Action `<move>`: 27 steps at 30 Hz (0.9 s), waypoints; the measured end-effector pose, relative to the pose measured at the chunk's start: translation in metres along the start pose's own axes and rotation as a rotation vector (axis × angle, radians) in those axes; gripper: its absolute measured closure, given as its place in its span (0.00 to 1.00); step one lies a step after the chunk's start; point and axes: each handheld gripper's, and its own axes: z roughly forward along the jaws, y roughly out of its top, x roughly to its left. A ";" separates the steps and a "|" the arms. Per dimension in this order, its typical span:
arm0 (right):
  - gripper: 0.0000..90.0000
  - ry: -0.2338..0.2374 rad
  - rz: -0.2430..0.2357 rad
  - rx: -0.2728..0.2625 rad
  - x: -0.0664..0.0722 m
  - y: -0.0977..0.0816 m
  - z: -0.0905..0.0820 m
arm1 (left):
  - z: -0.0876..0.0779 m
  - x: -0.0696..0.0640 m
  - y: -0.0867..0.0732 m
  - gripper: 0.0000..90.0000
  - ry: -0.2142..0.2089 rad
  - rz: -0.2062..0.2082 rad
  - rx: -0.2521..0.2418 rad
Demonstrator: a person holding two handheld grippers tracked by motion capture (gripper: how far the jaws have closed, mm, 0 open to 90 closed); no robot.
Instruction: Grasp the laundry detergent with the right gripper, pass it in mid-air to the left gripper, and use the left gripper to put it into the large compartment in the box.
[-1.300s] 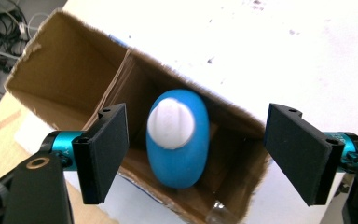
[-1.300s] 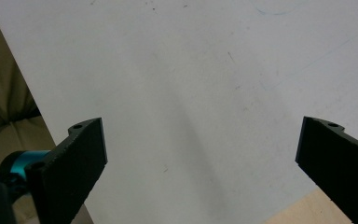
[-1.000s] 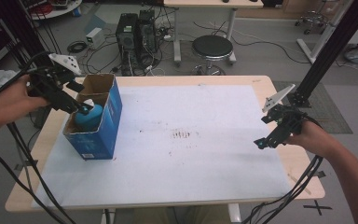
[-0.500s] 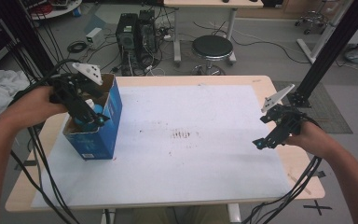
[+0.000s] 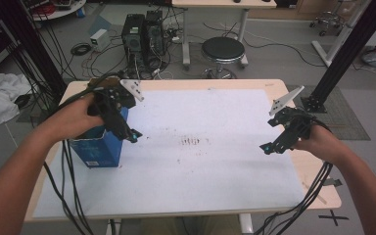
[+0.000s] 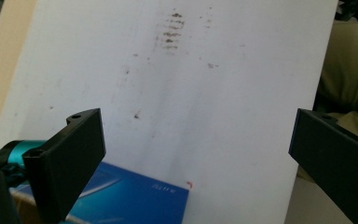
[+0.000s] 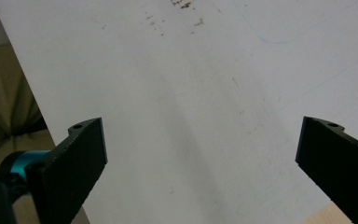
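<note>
Black left hand-held gripper (image 6: 196, 154) gapes wide, empty.

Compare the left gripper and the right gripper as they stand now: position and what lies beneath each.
The black two-jaw left gripper hangs at the right side of the blue cardboard box on the table's left, while the black two-jaw right gripper sits near the right edge of the white table sheet, away from the box. The left gripper view shows the box's blue face below its jaws; the right gripper view shows bare sheet. Both are open and empty.
</note>
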 end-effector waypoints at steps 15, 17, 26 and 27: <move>0.01 0.005 -0.005 -0.010 -0.011 0.030 0.002 | 0.047 -0.026 0.047 0.04 -0.079 0.148 0.050; 0.01 0.003 -0.003 -0.003 -0.014 0.034 0.002 | 0.051 -0.028 0.051 0.04 -0.087 0.163 0.054; 0.01 0.010 -0.017 0.010 -0.019 0.049 0.005 | 0.062 -0.030 0.067 0.04 -0.103 0.186 0.051; 0.01 0.011 -0.015 0.014 -0.019 0.050 0.005 | 0.063 -0.031 0.068 0.04 -0.103 0.196 0.054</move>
